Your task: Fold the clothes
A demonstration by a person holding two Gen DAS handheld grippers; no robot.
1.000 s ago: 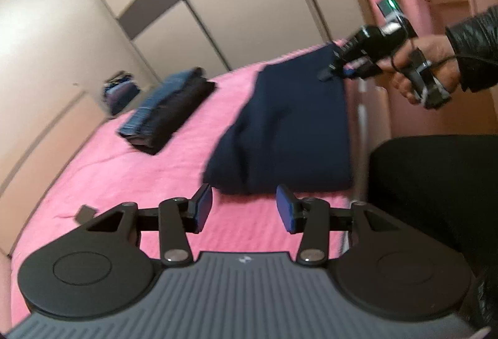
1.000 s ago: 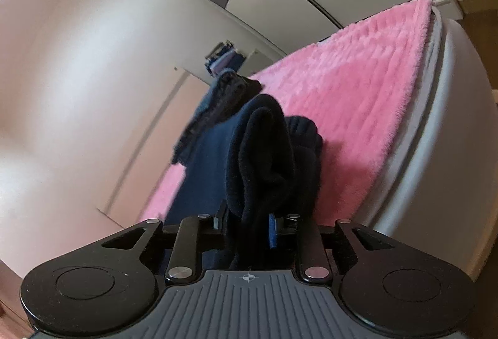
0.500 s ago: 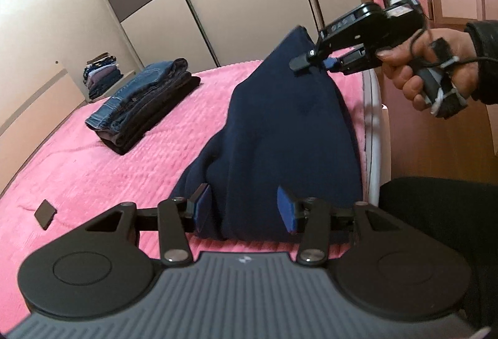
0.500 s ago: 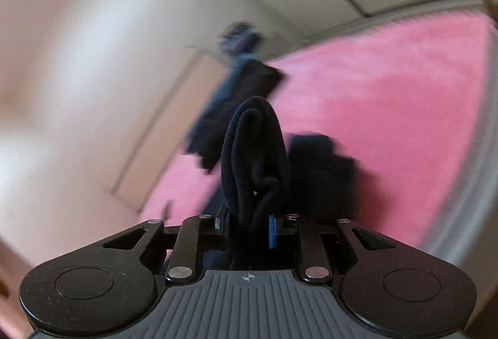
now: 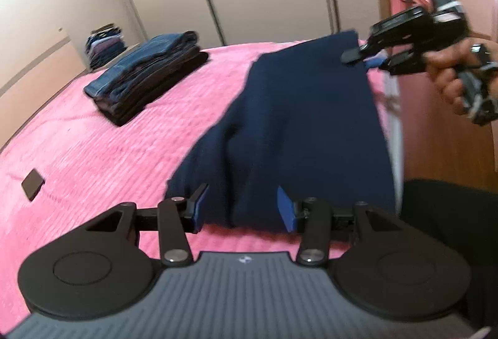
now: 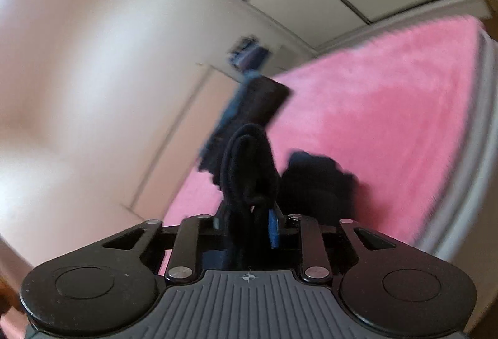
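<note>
A dark navy garment hangs stretched over the pink bed, its far top corner lifted. My right gripper is shut on that corner; in the right wrist view a bunched fold of the navy cloth stands up between its fingers. My left gripper is open, its blue pads either side of the garment's near lower edge, without pinching it.
A stack of folded jeans and dark clothes lies on the bed at the back left. Another pile of clothes sits on a ledge by the wardrobe. A small dark rectangle lies on the bed at the left. The bed's edge runs on the right.
The right gripper lifted the garment's corner off the bed and carried it to the right. The left gripper closed in on the garment's near edge, still open.
</note>
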